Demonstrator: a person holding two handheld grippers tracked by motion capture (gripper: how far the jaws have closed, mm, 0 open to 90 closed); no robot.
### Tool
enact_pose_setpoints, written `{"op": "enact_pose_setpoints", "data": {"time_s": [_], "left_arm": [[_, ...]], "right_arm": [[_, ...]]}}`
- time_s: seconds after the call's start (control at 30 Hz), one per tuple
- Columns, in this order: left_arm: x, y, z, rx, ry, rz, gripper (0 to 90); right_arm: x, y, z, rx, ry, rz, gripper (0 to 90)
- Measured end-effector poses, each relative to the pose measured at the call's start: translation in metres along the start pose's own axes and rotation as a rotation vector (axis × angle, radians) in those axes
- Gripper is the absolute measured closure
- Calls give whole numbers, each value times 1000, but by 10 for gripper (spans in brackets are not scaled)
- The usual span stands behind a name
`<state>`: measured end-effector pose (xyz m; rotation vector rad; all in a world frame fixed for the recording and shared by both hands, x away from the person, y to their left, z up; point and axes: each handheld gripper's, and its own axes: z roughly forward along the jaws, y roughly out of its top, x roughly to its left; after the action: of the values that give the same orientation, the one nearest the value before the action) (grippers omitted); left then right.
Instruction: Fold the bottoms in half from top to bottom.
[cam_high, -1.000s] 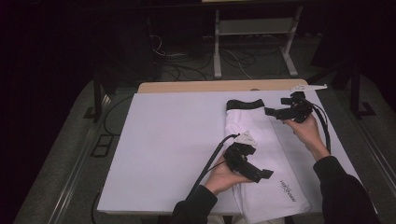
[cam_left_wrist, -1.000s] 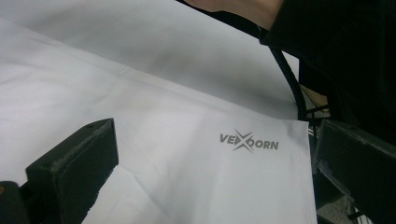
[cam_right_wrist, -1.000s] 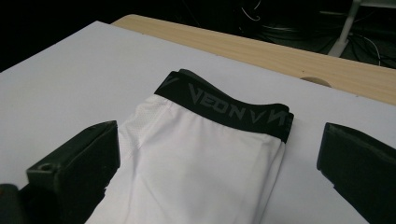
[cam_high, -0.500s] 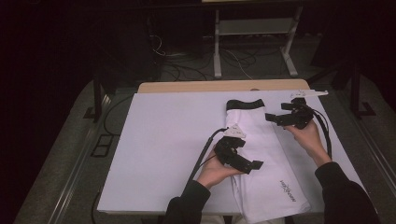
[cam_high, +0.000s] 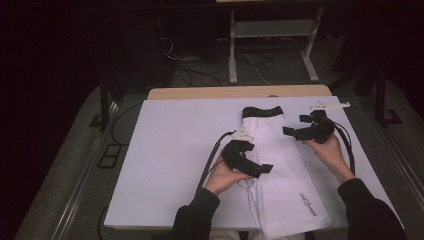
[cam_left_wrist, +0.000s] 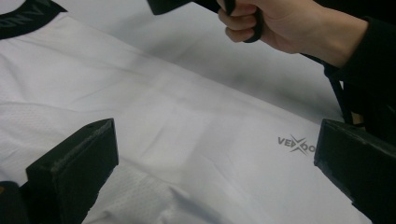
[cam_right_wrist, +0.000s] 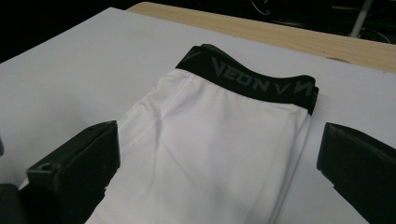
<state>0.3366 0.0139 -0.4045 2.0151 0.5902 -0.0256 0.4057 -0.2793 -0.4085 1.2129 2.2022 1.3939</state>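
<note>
Garment: white shorts of smooth, thin fabric, lying flat and folded lengthwise on the white sheet; long, narrow shape running from the far middle of the table to its near edge.
Waistband: black elastic band with grey block lettering, at the far end, slightly arched.
Texture: mesh panel along one side below the band; soft creases across the cloth; a small grey logo printed near the hem.
Table: covered by the matte white sheet; a strip of pale wood shows at the far edge.
Left gripper: held low over the near-left part of the shorts, pointing right and toward the person; jaws spread wide, nothing between them, cloth lying beneath.
Left hand: cups the handle from below, forearm in a dark sleeve.
Right gripper: beside the shorts' right edge, aimed left toward the band; jaws parted wide, holding nothing.
Right hand: wraps the handle, wrist straight, cable trailing along the arm.
</note>
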Motion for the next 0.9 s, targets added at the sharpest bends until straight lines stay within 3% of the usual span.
{"op": "enact_pose_setpoints", "data": {"time_s": [0.6, 0.9], "left_arm": [[39, 3, -14, -21, 74, -25, 0], [62, 6, -19, -25, 107, -68, 0]], "right_arm": [[5, -6, -3, 5, 3, -9, 0], [3, -7, -2, 19, 3, -6, 0]]}}
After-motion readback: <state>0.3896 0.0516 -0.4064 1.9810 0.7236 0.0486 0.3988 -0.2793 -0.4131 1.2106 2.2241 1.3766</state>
